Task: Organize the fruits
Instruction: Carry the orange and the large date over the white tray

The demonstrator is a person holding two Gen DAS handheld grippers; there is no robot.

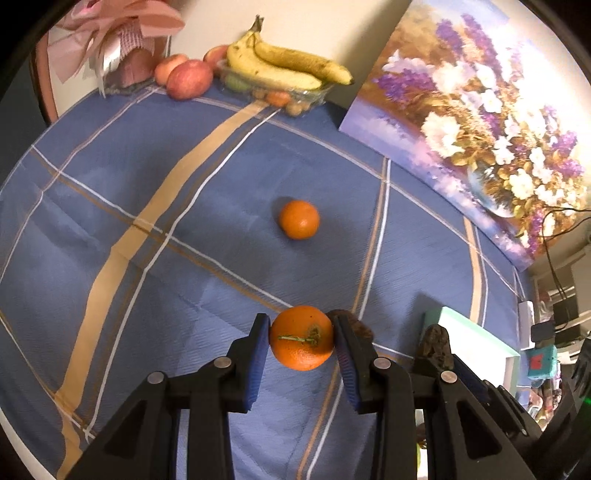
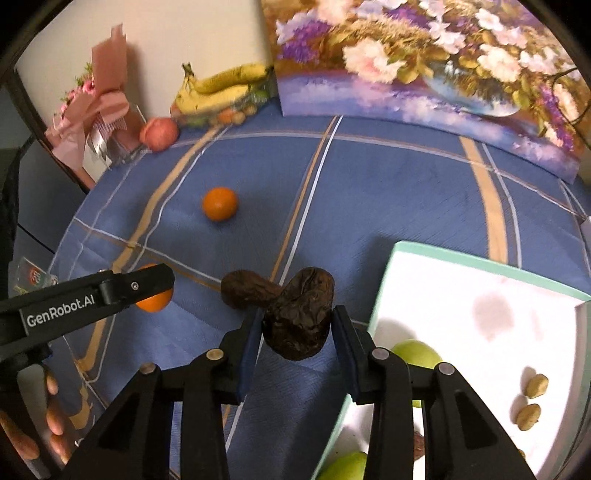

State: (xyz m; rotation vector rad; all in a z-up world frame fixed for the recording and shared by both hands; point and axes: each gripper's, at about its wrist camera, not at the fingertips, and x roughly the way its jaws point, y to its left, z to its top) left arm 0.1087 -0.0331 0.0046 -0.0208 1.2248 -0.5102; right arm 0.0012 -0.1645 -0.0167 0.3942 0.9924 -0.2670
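Oranges two, one clamped in left hand-held gripper, right hand-held gripper clamping dark fruit

A blue cloth with tan and white stripes covers the table. At twelve o'clock stands a plain cream wall, dimly lit. A large flower painting leans against it toward two o'clock. At ten o'clock sits a pink-wrapped bouquet. Off the table's edge at three o'clock, a cluttered shelf and a dangling black cable show in shadow.
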